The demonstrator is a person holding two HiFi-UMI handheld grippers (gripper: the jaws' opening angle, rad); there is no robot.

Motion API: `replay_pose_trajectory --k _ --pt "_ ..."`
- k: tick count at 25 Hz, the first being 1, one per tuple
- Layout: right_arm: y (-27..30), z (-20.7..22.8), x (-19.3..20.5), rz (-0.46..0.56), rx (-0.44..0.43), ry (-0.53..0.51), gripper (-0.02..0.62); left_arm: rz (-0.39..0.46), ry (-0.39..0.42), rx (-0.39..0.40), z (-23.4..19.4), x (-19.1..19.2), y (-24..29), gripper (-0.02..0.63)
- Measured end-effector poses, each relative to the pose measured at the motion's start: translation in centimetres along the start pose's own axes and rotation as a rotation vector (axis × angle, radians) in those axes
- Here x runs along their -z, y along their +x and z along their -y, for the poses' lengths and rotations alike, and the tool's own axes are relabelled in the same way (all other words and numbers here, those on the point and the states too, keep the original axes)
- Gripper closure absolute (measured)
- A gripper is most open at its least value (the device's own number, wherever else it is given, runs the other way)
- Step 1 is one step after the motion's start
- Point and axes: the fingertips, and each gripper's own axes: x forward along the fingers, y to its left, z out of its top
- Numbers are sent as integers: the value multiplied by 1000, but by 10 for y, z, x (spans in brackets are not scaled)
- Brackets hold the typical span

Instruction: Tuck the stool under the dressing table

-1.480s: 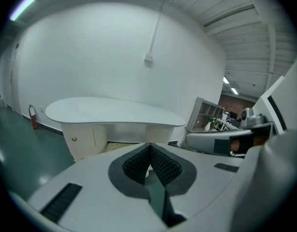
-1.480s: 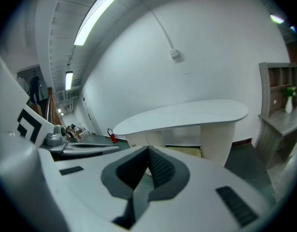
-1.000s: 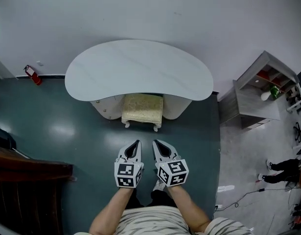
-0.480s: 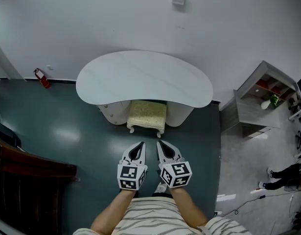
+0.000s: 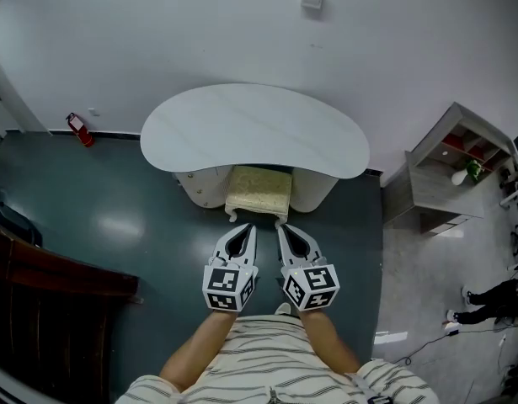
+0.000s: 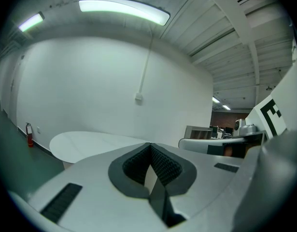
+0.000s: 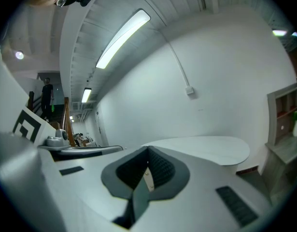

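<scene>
The white kidney-shaped dressing table point(image 5: 254, 129) stands against the wall. A cream cushioned stool point(image 5: 259, 189) sits mostly under its front edge, only the near part showing. My left gripper point(image 5: 247, 230) and right gripper point(image 5: 285, 229) are side by side just in front of the stool, both shut with nothing between the jaws. They are raised above the floor and apart from the stool. In the left gripper view the tabletop point(image 6: 90, 144) lies beyond the shut jaws; in the right gripper view the tabletop point(image 7: 206, 148) does too.
A red fire extinguisher point(image 5: 80, 130) leans at the wall on the left. A grey open shelf unit point(image 5: 448, 171) stands at the right. Dark wooden furniture point(image 5: 48, 310) fills the lower left. The floor is dark green, with cables at the far right.
Both grippers have risen and now appear closer to the stool's front edge in the head view. The head view has shifted, so table and stool sit a little higher and more central.
</scene>
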Motion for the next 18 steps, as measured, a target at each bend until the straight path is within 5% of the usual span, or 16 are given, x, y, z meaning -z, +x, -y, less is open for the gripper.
replay_pose_trajectory --k 18 --pt "-5 -17 -39 82 -70 -47 583 117 24 -12 4 -40 -19 600"
